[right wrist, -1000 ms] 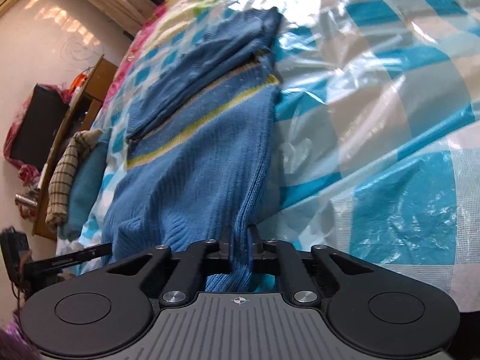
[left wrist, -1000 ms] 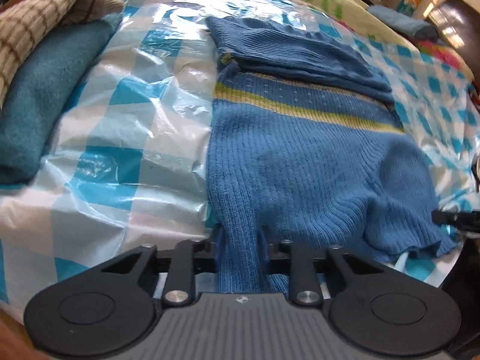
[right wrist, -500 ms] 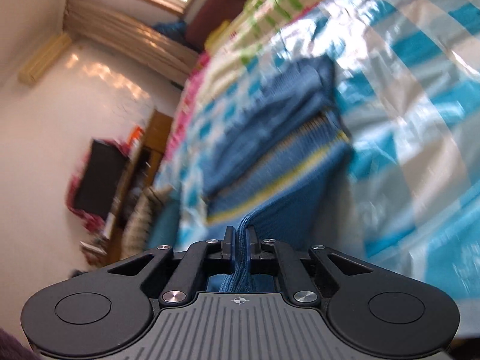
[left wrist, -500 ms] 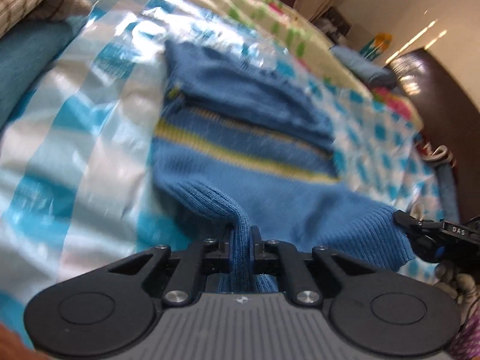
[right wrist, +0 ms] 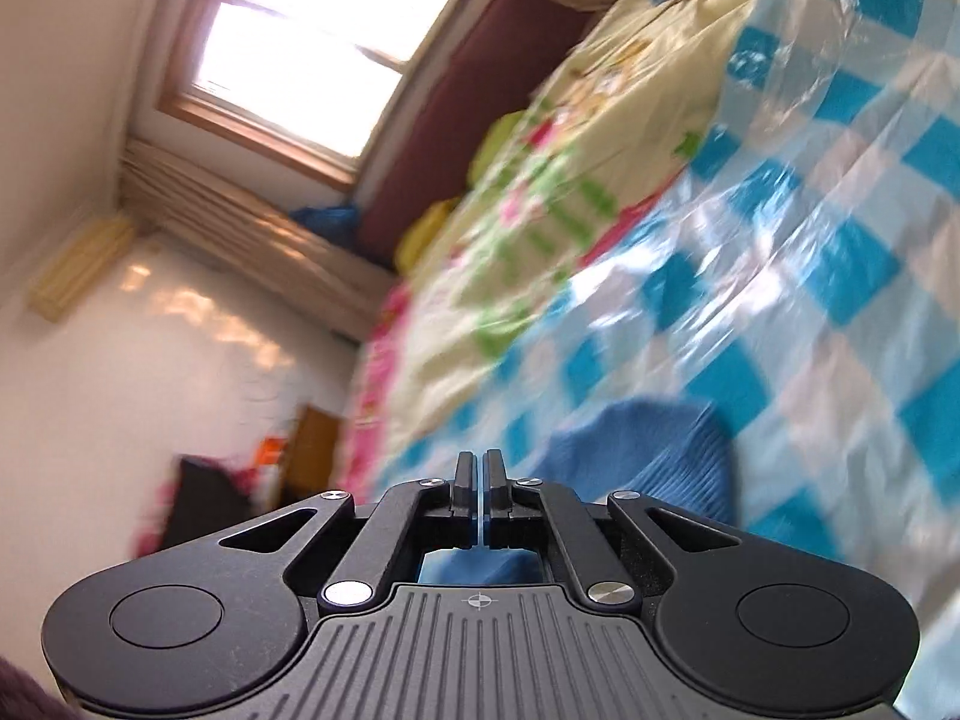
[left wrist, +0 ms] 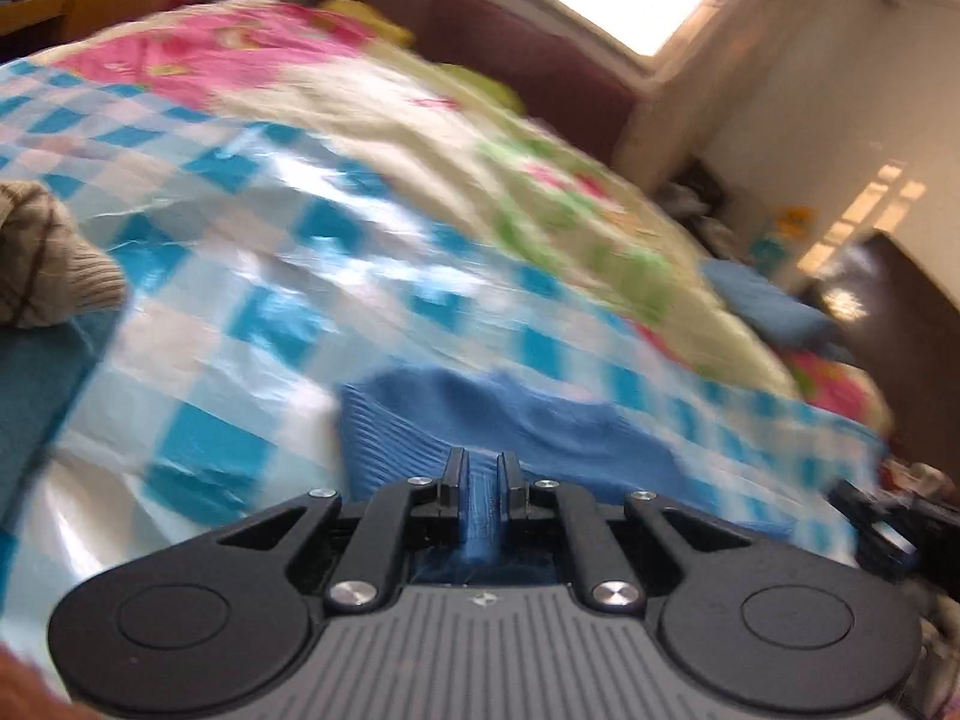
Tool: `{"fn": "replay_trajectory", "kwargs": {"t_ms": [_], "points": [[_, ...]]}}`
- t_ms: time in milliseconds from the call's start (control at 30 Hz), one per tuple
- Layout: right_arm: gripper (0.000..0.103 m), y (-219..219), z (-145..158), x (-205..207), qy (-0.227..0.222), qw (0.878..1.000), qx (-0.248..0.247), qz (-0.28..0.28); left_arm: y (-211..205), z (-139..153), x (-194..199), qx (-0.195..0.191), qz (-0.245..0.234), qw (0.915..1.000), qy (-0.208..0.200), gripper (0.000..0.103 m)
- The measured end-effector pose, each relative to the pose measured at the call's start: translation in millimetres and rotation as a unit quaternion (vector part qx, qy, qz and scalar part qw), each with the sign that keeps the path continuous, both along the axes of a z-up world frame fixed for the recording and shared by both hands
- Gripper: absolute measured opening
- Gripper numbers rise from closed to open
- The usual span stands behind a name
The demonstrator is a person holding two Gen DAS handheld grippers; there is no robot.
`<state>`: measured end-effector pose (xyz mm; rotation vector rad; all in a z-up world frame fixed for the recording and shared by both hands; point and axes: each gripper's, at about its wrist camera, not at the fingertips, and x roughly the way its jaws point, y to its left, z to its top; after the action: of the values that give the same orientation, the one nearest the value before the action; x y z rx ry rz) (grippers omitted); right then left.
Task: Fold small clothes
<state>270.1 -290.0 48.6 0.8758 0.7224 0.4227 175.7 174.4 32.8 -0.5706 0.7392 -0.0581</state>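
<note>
**Near the lower middle of both views: the fold is mid-carry**

Low in the centre of the left wrist view, the left gripper (left wrist: pixel 482 468) is clenched on a ridge of the blue knit sweater (left wrist: pixel 510 420), a strip of ribbed fabric standing up between its fingers (left wrist: pixel 456 471). At the same spot in the right wrist view, the right gripper (right wrist: pixel 478 474) has its fingers pressed almost together, with blue cloth visible just beneath and behind them, so it looks to be pinching the sweater's edge too. The garment lies bunched on the blue-checked plastic sheet (left wrist: pixel 252 324) covering the bed, just ahead of both grippers; its far part is hidden or blurred. Judging by this, the edge has been lifted and the fold is under way but not laid down. Setting the edge flat, letting go, and any further folding appear left. A beige checked garment (left wrist: pixel 42 258) sits at the left edge.
</note>
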Motion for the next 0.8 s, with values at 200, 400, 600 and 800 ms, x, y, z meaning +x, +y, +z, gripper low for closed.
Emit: {"fn": "replay_trajectory", "kwargs": {"t_ms": [200,400,600,800], "points": [[0.009,31,-17,-1,-0.019,0.986,-0.154,0.064,14,-36,1,-0.028,0.021,0.9988,0.033,0.021],[0.026,67,-24,-15,-0.054,0.945,-0.287,0.145,11,-20,-16,0.038,0.0,0.999,0.024,0.049],[0.035,106,-29,3,-0.07,0.909,-0.354,0.208,-24,-16,-11,0.151,-0.076,0.9851,0.028,0.059],[0.036,129,-42,24,-0.056,0.889,-0.386,0.238,-48,-28,12,0.196,-0.126,0.9713,0.048,0.06]]}}
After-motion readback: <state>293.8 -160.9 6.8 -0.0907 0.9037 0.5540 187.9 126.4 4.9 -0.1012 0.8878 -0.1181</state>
